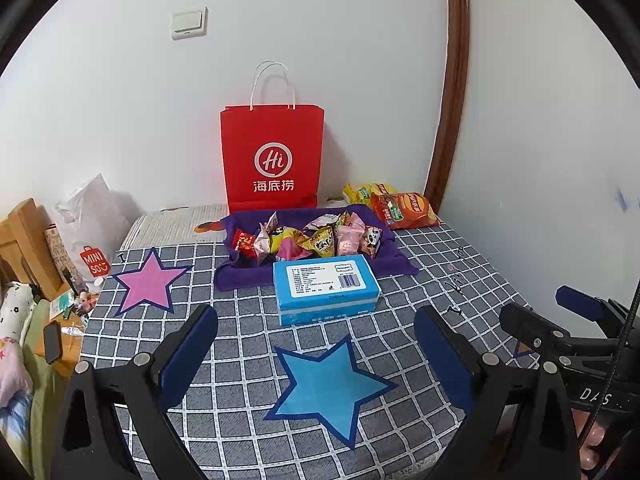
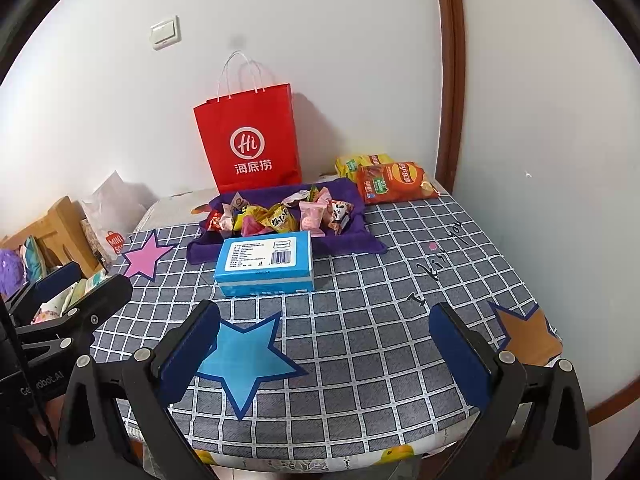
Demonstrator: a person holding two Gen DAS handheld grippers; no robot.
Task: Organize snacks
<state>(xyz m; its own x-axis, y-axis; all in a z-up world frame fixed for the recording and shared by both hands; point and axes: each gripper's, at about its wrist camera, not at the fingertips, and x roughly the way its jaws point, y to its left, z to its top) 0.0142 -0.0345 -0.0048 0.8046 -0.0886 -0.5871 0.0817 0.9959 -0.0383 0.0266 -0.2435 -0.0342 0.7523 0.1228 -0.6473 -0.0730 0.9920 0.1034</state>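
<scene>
both jaws wide; 1 blue box (image 1: pixel 326 288), 3 stars

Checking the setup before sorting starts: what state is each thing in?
Left gripper: open, empty.
Right gripper: open, empty.
Red bag: upright against the wall.
Blue box: closed, lying flat.
Small snacks: piled on purple cloth.
Chip bags: sealed, lying flat.

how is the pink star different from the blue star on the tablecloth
The pink star is smaller in view and lies near the table's far left corner; the blue star looks bigger and lies near the front edge, in front of the blue box. In the right wrist view, one finger of the right gripper covers part of the blue star, while the pink star shows whole. Both lie flat, five-pointed, with dark outlines.
</scene>
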